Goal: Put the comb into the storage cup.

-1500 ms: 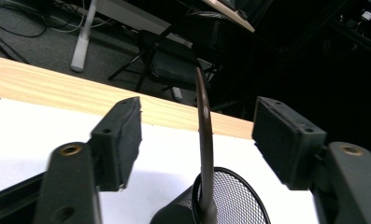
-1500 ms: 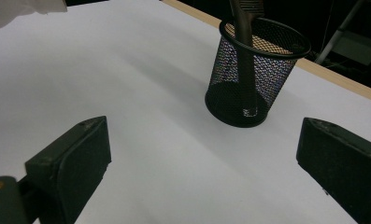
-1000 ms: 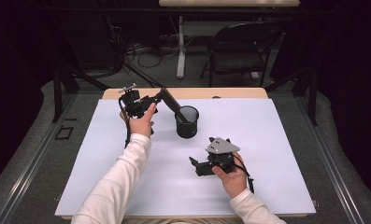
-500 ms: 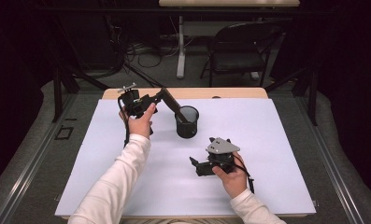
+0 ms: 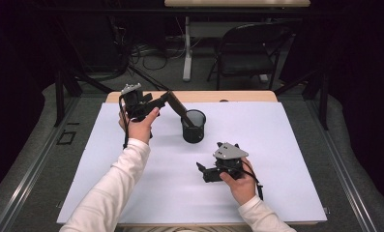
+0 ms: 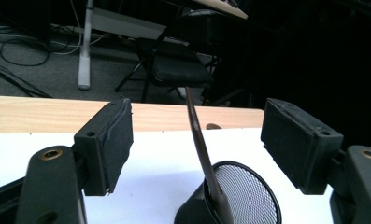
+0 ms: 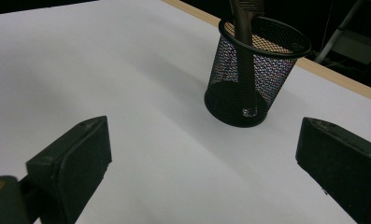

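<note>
Black mesh cup (image 5: 193,126) stands upright on the white sheet (image 5: 286,159) covering the bench (image 5: 238,96), toward the far side, roughly centred. One long dark flat-handled item, apparently a brush (image 5: 179,107), sits in it, lower end on the cup floor, shaft leaning over the rim up and toward the left tool (image 5: 166,99).

Left tool: raised above the sheet beside the cup, jaws spread wide. In the left gripper view the brush shaft (image 6: 199,140) rises through the gap, touching neither pad (image 6: 109,144); nothing gripped. Cup rim (image 6: 262,186) sits just below and ahead.

Right tool (image 5: 200,169): low over the near part of the sheet, well apart from the cup, jaws also spread and empty. In the right gripper view the cup (image 7: 255,70) lies ahead between the jaw lines, brush (image 7: 244,51) upright-ish inside.

Risks, judged from this layout:
- Cup looks light and is unrestrained. A sideways pull on the shaft would lever against the rim and could tip or drag it.
- If only one pad meets the shaft on closing, the brush gets pushed over instead of pinched, and may swing across the cup.
- Thin, flat handle: an edge-on grip could twist or slip.
- Right tool is too far off to steady the cup at present.
</note>
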`<state>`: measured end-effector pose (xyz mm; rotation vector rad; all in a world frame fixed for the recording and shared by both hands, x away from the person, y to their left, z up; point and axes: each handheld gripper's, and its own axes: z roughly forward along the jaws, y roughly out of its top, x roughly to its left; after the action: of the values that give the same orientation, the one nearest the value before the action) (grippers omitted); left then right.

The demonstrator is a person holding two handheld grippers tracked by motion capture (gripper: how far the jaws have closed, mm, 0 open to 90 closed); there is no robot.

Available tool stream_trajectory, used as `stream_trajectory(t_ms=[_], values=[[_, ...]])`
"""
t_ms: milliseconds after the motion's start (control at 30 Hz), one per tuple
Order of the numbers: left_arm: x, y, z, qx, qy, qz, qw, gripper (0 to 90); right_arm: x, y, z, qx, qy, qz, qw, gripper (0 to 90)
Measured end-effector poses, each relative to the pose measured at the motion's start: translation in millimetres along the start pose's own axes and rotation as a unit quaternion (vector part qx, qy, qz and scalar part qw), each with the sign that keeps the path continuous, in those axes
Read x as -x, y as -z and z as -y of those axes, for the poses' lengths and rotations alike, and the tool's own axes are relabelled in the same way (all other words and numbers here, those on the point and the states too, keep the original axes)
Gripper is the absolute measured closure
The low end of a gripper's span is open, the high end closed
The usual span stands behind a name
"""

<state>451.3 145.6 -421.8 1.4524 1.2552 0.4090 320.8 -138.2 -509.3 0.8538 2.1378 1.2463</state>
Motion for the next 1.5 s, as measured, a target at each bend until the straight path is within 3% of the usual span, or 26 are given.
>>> stream_trajectory(t_ms=[233,433,767,967,1233,1300,1500], values=[[1.7,6.9,-3.0,-0.007,-0.034,-0.007,0.9994,25.9,-0.4,0.5,-0.1,0.000,0.001,0.001,1.0000,3.2],[-0.8,11.1,-3.8,-0.019,-0.046,-0.004,0.9988,23.3,-0.7,0.4,-0.1,0.000,0.001,0.001,1.0000,3.2],[-3.3,15.8,-2.5,-0.037,-0.045,0.013,0.9982,17.1,0.1,0.6,0.3,-0.001,0.001,0.003,1.0000,3.3],[-1.4,19.5,-1.7,-0.044,-0.059,0.025,0.9970,15.9,1.1,0.5,0.9,-0.001,-0.001,0.004,1.0000,3.5],[4.8,26.6,-2.4,-0.045,-0.095,0.052,0.9931,15.9,2.7,1.1,1.9,-0.002,-0.002,0.007,1.0000,3.7],[7.7,27.8,-1.7,-0.050,-0.107,0.059,0.9912,16.0,3.2,1.8,1.8,-0.002,-0.004,0.009,1.0000,3.9],[12.6,31.1,0.4,-0.060,-0.122,0.068,0.9884,16.0,3.8,2.9,1.9,0.000,-0.005,0.011,0.9999,4.0]])
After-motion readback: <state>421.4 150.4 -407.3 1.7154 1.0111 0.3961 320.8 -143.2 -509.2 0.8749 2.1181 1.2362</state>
